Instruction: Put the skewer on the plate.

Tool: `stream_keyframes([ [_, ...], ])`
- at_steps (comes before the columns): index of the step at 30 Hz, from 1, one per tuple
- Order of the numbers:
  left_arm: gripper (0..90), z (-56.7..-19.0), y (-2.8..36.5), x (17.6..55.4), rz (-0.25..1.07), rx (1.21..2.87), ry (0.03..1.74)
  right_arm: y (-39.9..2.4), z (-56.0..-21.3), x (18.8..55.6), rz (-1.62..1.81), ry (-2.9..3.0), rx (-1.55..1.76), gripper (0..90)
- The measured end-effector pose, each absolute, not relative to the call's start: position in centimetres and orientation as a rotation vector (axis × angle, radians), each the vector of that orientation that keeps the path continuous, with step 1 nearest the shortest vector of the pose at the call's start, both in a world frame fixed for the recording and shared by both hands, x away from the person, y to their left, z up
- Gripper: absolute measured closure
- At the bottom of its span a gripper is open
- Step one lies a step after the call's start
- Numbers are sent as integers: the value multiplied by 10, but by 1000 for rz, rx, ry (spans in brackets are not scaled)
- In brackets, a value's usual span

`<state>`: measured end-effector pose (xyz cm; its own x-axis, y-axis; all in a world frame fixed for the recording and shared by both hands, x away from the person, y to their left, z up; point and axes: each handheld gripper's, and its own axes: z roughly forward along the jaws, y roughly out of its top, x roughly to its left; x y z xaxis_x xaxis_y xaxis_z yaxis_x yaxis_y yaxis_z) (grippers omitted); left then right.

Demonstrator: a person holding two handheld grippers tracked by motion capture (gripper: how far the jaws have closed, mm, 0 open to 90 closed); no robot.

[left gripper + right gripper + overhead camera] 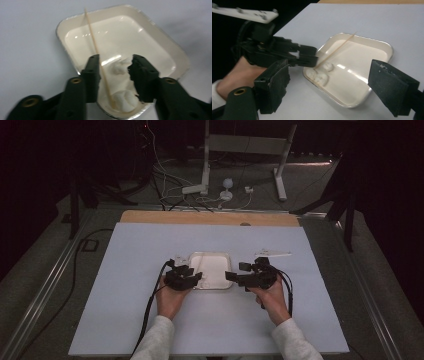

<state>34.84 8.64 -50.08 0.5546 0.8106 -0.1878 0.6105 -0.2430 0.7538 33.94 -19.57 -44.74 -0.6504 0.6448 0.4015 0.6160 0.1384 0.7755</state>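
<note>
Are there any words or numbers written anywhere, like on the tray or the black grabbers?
No readable words or numbers anywhere.
The white tray is plain.
The marshmallows and the skewer are unmarked.
The left gripper and right gripper bear no label.

Cotton balls (125, 100), stick (96, 51); in tray (175, 53)

You had nothing to read here: no text, label, brand or number showed on any surface. The tray (182, 65) was plain, and the bench (150, 250) bore no marks.
</note>
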Motion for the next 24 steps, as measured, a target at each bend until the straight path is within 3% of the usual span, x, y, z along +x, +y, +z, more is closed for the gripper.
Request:
stream_keyframes([
  [13,189,-455,139,311,308,1750,1002,-222,-448,319,1462,2273,1233,82],
  [24,28,-443,189,277,451,1686,998,-263,-457,291,1370,2188,1216,19],
])
